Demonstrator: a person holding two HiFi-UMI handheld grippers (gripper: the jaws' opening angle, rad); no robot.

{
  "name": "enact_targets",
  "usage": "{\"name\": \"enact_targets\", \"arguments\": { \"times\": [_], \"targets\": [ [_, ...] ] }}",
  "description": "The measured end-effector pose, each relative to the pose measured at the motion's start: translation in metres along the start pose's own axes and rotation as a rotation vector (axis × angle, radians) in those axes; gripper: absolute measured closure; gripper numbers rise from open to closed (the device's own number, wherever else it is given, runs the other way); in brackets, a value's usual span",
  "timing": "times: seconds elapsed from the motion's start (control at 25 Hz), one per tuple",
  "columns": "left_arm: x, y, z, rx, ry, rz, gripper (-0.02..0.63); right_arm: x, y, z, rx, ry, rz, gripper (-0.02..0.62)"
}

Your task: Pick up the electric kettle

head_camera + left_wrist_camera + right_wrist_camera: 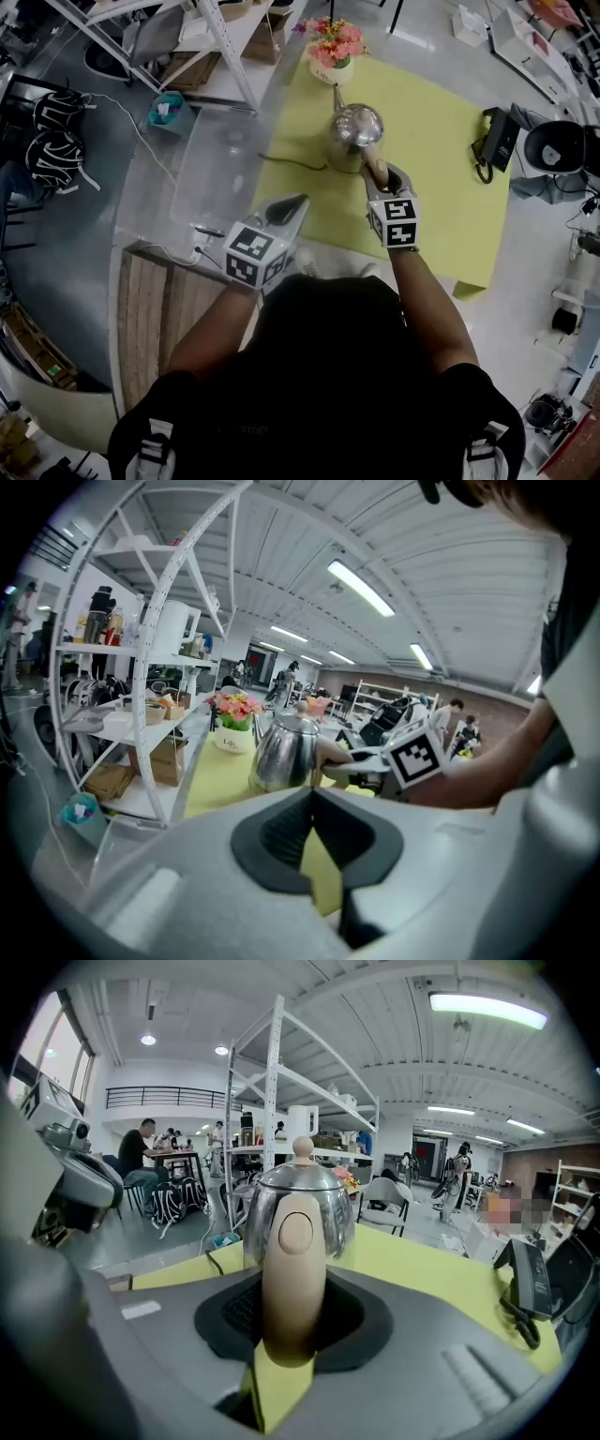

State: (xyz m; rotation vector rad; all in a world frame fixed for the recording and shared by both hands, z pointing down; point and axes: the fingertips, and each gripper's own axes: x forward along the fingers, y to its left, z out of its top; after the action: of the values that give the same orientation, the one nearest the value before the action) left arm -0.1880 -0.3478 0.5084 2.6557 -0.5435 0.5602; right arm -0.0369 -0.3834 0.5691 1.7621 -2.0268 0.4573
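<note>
Clamped with right gripper (292,1321) on beige handle (293,1241) of electric kettle (354,127). Pressed together, empty, at left gripper (313,799), apart from kettle. Can't see kettle base behind gripper body; handle mostly covered from above. Shiny steel, knobbed lid, thin spout; standing on yellow cloth (441,187) near flower pot (333,52).

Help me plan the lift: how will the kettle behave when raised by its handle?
The kettle looks like rigid polished steel, so probably stiff. Held by the side handle, the body likely tips away from the grip. A cord runs to its foot and may tug.
</note>
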Motion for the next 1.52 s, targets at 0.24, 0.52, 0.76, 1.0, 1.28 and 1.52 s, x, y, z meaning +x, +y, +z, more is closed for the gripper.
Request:
{"name": "enact_targets", "arguments": {
  "times": [0.24, 0.52, 0.76, 1.0, 1.28, 1.52],
  "targets": [
    [-0.004, 0.001, -0.002, 0.003, 0.004, -0.017, 0.604, 0.000, 0.000, 0.004, 0.015, -0.008, -0.010, 0.499],
    [-0.007, 0.004, -0.001, 0.009, -0.002, -0.014, 0.604, 0.000, -0.001, 0.008, 0.021, -0.003, -0.008, 0.499],
    [-0.006, 0.002, -0.001, 0.006, -0.006, 0.000, 0.604, -0.004, -0.004, 0.017, 0.027, -0.027, 0.001, 0.499],
    [0.004, -0.004, 0.004, -0.002, -0.021, 0.028, 0.604, -0.014, -0.022, 0.035, 0.037, -0.068, 0.018, 0.499],
    [0.031, -0.022, 0.013, -0.017, -0.037, 0.060, 0.604, -0.022, -0.063, 0.046, 0.026, -0.090, 0.034, 0.499],
    [0.057, -0.030, 0.029, -0.023, -0.054, 0.100, 0.604, -0.023, -0.109, 0.047, 0.017, -0.085, 0.035, 0.499]
  ]
}}
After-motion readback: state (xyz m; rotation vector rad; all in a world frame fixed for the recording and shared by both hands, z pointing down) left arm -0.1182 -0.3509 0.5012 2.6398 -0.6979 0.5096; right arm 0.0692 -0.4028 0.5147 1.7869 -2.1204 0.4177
